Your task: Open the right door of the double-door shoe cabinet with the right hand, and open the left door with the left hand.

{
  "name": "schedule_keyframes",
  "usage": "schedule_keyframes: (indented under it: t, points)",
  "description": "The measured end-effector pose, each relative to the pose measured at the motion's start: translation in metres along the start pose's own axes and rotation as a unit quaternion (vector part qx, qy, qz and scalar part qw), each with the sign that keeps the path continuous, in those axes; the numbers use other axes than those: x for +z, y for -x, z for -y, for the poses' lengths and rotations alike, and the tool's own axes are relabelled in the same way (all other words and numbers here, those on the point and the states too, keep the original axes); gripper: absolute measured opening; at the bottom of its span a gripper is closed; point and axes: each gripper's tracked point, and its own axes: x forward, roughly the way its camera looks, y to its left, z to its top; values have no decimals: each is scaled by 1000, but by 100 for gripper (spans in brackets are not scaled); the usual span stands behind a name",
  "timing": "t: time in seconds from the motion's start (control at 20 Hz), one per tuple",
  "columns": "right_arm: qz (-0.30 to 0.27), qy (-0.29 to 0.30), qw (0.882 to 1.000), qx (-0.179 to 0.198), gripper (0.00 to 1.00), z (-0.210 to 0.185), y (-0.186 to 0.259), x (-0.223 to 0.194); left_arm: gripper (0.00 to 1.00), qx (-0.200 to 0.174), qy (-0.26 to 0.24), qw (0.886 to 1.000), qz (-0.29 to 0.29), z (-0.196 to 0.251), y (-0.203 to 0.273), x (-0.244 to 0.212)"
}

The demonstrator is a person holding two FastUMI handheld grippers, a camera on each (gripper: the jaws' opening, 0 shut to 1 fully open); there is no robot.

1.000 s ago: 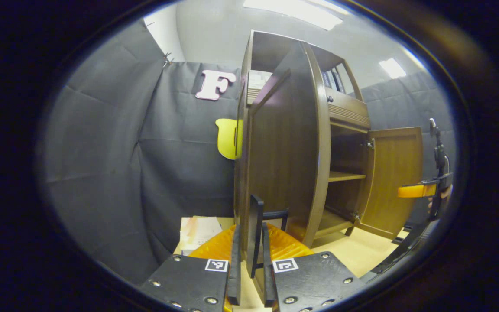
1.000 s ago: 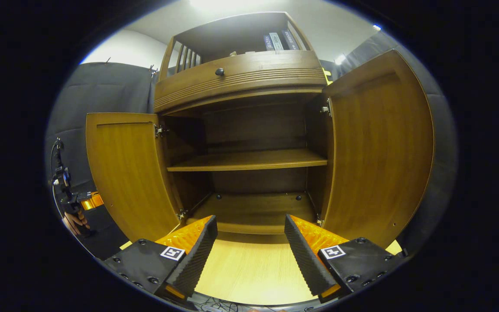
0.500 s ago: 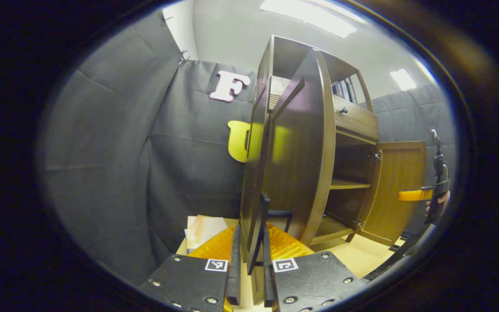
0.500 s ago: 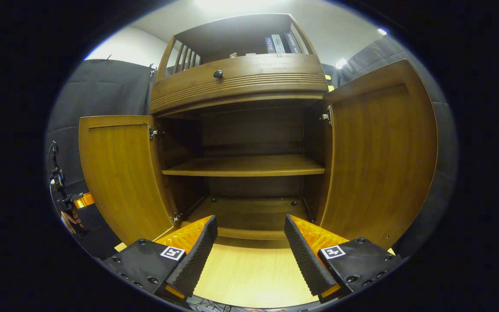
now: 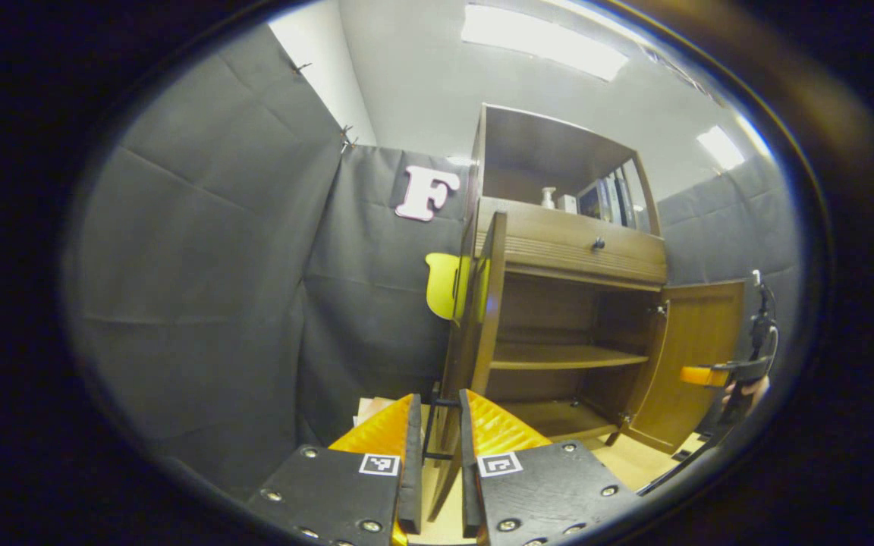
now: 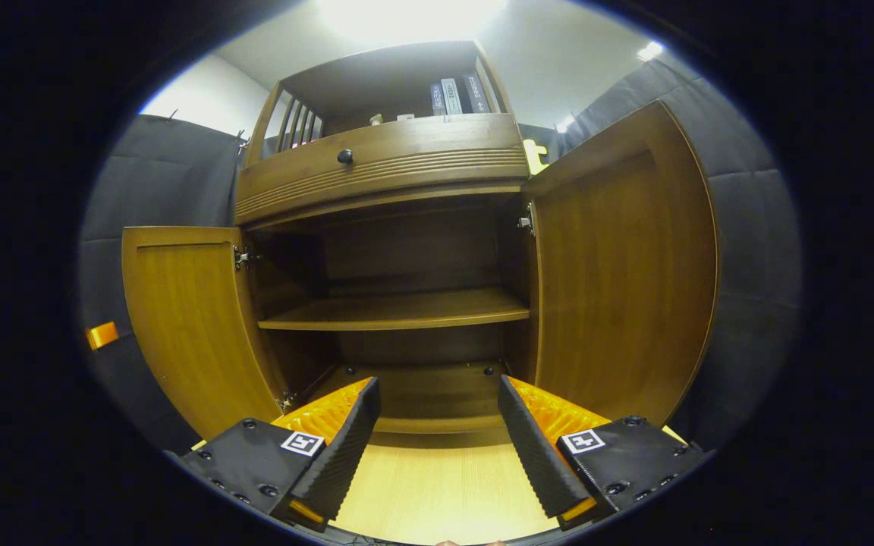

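My left gripper (image 5: pixel 437 455) is pinching the left door (image 5: pixel 482 334)'s dark handle (image 5: pixel 437 428) between its fingers; my right gripper (image 6: pixel 437 440) is gaping before the cabinet (image 6: pixel 399 311), both doors standing open.

At the centre of your right gripper view, the shoe cabinet (image 6: pixel 384 163) is brown wood with a smooth, faintly glossy finish. Its two open doors (image 6: pixel 627 265) show warm grain, small bright metal hinges (image 6: pixel 526 221) and, in your left gripper view, a dark handle (image 5: pixel 437 428). The pale bench (image 6: pixel 437 493) at lower centre looks like matt wood.
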Motion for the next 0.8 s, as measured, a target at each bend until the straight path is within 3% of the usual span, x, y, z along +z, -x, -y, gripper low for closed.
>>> schedule_keyframes:
  t: [0.15,0.25,0.3,0.35,0.5,0.6,0.8]
  points:
    - [-2,-1,1000,6,92,10,11,10,24,9,8,1000,19,7,-3,9]
    - [-4,7,1000,12,98,16,16,15,54,2,7,1000,20,15,-3,9]
    - [-5,11,1000,13,92,20,19,17,68,-12,7,1000,14,23,-2,7]
    - [-7,11,1000,16,98,23,23,18,83,-20,2,1000,7,26,0,5]
    - [-9,-3,1000,27,93,23,37,21,82,-6,-23,1000,3,21,0,4]
    - [-7,-4,999,44,98,20,45,22,83,-3,-12,1000,3,26,-5,3]
    - [9,4,998,60,92,33,51,26,83,5,-12,1000,-9,34,-2,0]
